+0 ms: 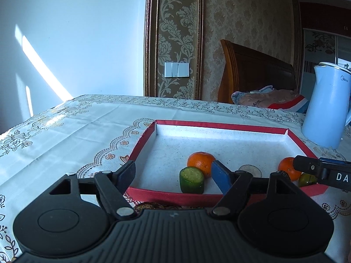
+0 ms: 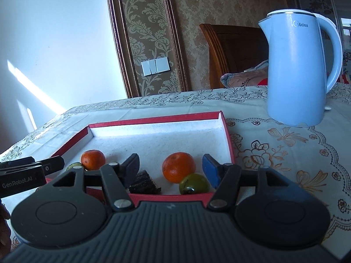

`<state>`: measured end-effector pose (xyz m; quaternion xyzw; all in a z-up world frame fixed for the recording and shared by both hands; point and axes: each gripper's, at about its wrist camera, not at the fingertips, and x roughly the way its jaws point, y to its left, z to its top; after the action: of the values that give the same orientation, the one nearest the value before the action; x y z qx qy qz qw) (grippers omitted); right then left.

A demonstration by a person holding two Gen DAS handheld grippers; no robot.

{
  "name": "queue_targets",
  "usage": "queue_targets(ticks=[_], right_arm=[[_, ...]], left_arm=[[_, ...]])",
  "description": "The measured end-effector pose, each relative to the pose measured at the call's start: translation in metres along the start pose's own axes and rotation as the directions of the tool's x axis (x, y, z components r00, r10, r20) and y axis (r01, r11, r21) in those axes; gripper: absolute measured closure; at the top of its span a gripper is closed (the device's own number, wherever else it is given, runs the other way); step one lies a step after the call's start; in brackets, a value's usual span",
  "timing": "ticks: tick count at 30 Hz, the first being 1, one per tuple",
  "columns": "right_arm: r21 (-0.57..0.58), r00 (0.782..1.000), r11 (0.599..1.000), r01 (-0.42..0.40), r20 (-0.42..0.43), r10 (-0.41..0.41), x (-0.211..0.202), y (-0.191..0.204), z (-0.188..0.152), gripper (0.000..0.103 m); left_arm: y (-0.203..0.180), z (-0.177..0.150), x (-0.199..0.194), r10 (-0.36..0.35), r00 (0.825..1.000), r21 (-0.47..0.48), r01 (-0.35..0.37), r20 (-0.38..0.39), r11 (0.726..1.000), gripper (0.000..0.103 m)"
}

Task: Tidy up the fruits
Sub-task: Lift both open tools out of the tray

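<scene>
A red-rimmed tray (image 1: 219, 125) with a white floor lies on the tablecloth. In the left wrist view an orange (image 1: 201, 163) and a green cucumber stub (image 1: 192, 180) sit near the tray's front edge. My left gripper (image 1: 173, 175) is open around them, its pads touching neither. In the right wrist view a second orange (image 2: 178, 167) and a small green fruit (image 2: 194, 184) rest between the fingers of my right gripper (image 2: 171, 171), which is open and not pressing them. The same tray (image 2: 153, 119) shows the first orange (image 2: 93, 159) at its left.
A pale blue kettle (image 2: 300, 70) stands on the cloth right of the tray. A dark ridged block (image 2: 144, 183) lies by the tray's front rim. A greyish round slice (image 1: 250, 169) rests on the tray floor. The table's left edge is near.
</scene>
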<state>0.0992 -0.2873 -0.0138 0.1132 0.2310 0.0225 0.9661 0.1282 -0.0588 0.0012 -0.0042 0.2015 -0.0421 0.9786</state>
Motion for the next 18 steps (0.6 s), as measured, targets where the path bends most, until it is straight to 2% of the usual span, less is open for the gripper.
queue_targets(ticks=[3,7,12,18], right_arm=[[-0.002,1.000,1.000,-0.008,0.002,0.008,-0.006,0.004,-0.003,0.041],[0.003,1.000,1.000,-0.026,0.003,0.026,-0.015,0.009,-0.009,0.041],[0.005,0.997,0.997,-0.076,-0.027,0.077,-0.024,0.014,-0.016,0.041],[-0.026,0.981,0.983,-0.181,-0.072,0.179,-0.034,0.028,-0.023,0.041]], left_arm=[[0.005,-0.003,-0.006,-0.001,1.000,-0.010,0.001,-0.007,1.000,0.027],[0.016,-0.006,-0.012,0.005,1.000,-0.042,-0.006,-0.009,0.999,0.016],[0.028,-0.011,-0.022,0.019,1.000,-0.056,-0.019,-0.006,0.998,0.016],[0.045,-0.017,-0.029,0.050,0.999,-0.081,-0.052,-0.016,0.995,0.016]])
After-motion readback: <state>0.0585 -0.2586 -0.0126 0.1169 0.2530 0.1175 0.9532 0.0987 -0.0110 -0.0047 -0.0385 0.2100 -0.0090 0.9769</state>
